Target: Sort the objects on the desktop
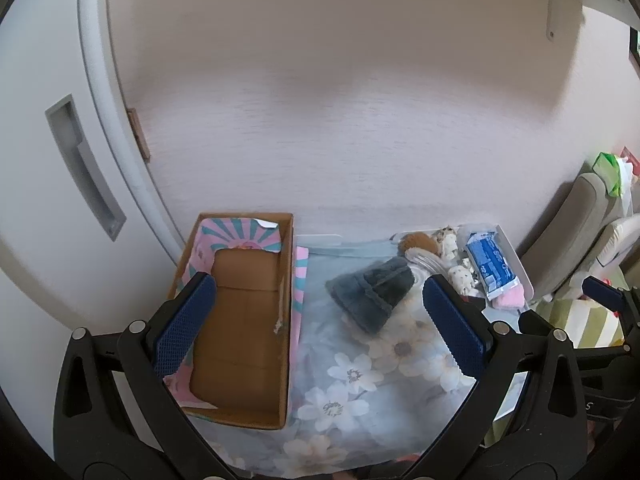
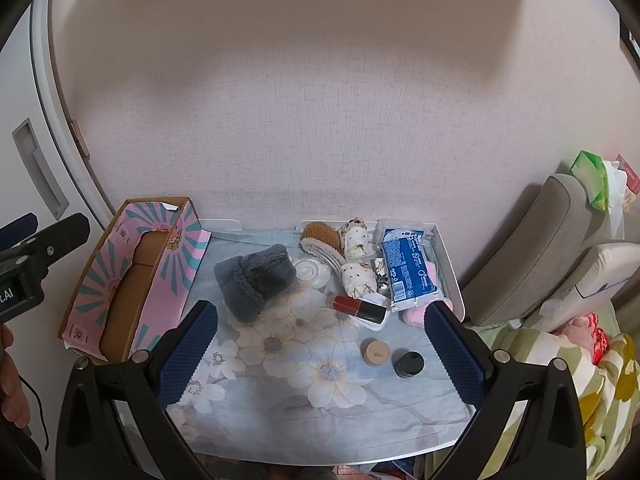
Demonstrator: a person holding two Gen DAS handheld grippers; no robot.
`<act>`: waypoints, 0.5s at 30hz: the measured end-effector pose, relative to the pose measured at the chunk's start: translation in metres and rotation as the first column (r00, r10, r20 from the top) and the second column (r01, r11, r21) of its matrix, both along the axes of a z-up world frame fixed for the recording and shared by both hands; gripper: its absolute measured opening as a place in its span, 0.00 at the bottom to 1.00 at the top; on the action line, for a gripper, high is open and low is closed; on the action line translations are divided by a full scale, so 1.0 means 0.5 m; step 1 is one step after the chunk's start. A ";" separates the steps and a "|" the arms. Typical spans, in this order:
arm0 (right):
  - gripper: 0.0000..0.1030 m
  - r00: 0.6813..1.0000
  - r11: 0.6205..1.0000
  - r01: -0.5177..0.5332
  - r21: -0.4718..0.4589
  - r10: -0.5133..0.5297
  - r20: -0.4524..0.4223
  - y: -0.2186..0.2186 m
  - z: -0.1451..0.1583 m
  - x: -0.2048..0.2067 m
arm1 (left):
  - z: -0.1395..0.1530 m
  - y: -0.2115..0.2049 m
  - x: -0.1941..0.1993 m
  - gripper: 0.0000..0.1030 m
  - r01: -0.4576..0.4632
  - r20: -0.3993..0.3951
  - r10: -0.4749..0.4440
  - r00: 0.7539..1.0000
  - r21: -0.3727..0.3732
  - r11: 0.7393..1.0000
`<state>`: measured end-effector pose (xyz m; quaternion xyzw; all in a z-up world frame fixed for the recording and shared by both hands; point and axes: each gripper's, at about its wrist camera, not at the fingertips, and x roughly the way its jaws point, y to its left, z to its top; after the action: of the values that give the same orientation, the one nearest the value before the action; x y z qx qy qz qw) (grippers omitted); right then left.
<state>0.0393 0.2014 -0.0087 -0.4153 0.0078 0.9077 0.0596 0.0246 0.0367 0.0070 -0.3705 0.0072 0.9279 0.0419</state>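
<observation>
Left wrist: left hand-held gripper [image 1: 320, 328] spread above cardboard box [image 1: 240, 320].

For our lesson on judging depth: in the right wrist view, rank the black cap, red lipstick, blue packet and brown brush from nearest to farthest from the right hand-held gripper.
1. Black cap, closest, right of centre between the open fingers of the right hand-held gripper.
2. Red lipstick, mid-table.
3. Blue packet, right side.
4. Brown brush, by the wall.
</observation>
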 end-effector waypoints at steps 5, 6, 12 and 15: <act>1.00 1.000 1.000 0.006 0.008 -0.006 0.000 0.000 0.000 0.000 | -0.003 0.002 -0.006 1.00 0.016 0.006 -0.016 1.000 0.001 1.000; 1.00 1.000 1.000 0.007 0.009 -0.007 0.001 0.000 0.000 -0.001 | -0.004 0.003 -0.008 1.00 0.018 0.008 -0.018 1.000 0.002 1.000; 1.00 1.000 1.000 0.013 0.013 -0.013 0.007 0.003 -0.002 -0.007 | -0.010 0.013 -0.016 1.00 0.037 0.021 -0.037 0.999 0.004 0.999; 1.00 1.000 1.000 0.016 0.011 -0.016 0.012 0.004 -0.005 -0.011 | -0.013 0.020 -0.020 1.00 0.044 0.029 -0.044 0.999 0.000 0.999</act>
<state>0.0336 0.2035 -0.0114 -0.4202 0.0057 0.9048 0.0692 0.0144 0.0466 0.0003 -0.3836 0.0148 0.9213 0.0623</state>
